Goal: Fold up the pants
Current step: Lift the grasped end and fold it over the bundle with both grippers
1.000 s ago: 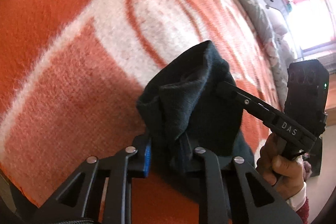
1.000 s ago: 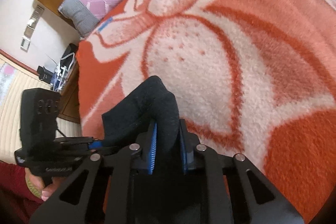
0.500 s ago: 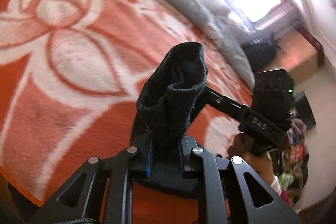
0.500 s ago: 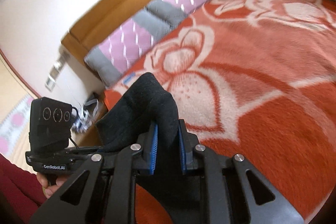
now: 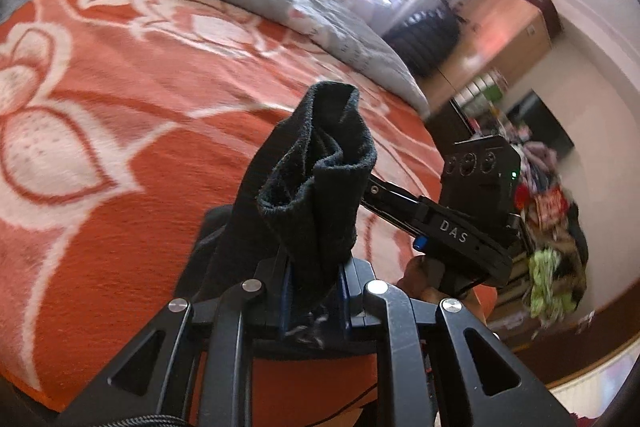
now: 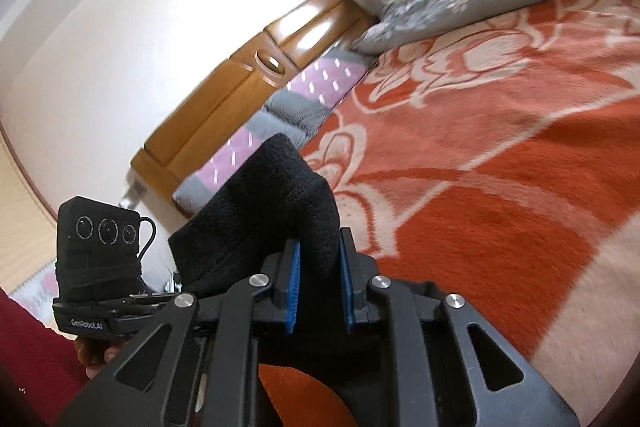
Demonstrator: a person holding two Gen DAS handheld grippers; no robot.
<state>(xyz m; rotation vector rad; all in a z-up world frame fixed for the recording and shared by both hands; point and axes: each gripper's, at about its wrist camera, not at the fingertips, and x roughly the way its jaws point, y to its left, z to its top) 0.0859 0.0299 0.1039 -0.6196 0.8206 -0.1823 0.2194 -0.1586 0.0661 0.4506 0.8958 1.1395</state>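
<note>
Matt black knit pants (image 5: pixel 316 183); fuzzy orange blanket (image 5: pixel 120 131); glossy wooden headboard (image 6: pixel 256 83).

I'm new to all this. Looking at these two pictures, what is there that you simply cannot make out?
- Most of the black pants: both views show only the bunched part each gripper pinches; the rest hangs behind the grippers' frames.
- Left gripper fingertips: left wrist view, wrapped in cloth.
- Right gripper: right wrist view, cloth hides how deep the grip goes.
- Clutter pile off the bed: blurred.

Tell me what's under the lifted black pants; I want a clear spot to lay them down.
Under the black pants, held by the left gripper and right gripper, only the orange floral blanket shows. The patch directly below is hidden by cloth and grippers.
</note>
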